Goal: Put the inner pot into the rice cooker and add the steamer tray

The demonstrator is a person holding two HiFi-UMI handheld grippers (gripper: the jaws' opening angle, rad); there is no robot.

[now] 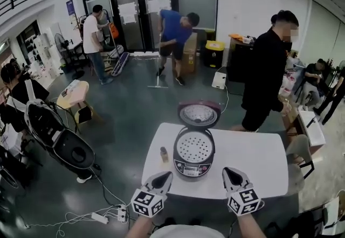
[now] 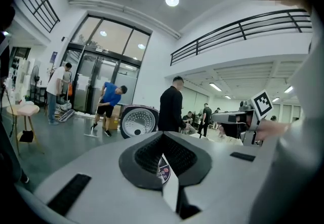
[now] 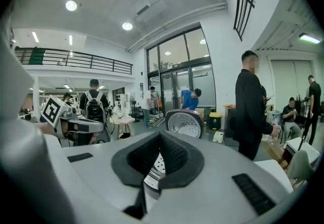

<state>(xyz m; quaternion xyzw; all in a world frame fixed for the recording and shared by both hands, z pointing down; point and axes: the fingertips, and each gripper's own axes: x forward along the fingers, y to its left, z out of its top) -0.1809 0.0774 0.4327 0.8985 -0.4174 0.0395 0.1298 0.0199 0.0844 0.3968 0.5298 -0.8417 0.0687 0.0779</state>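
I am seeing the dark rice cooker (image 1: 192, 168) sitting upright on the white table (image 1: 259, 156), left of the table's middle, with its control panel facing the table's near edge. Its round lid (image 1: 199, 114) is standing open toward the table's far edge. The pale, perforated steamer tray (image 1: 194, 147) is lying level in the cooker's mouth, hiding what is beneath it.

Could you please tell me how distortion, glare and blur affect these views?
Head view: fisheye bowing at edges, rice cooker sharp at centre; left gripper view: ceiling lamps glare, corners vignetted black; right gripper view: railing bows, foreground soft.
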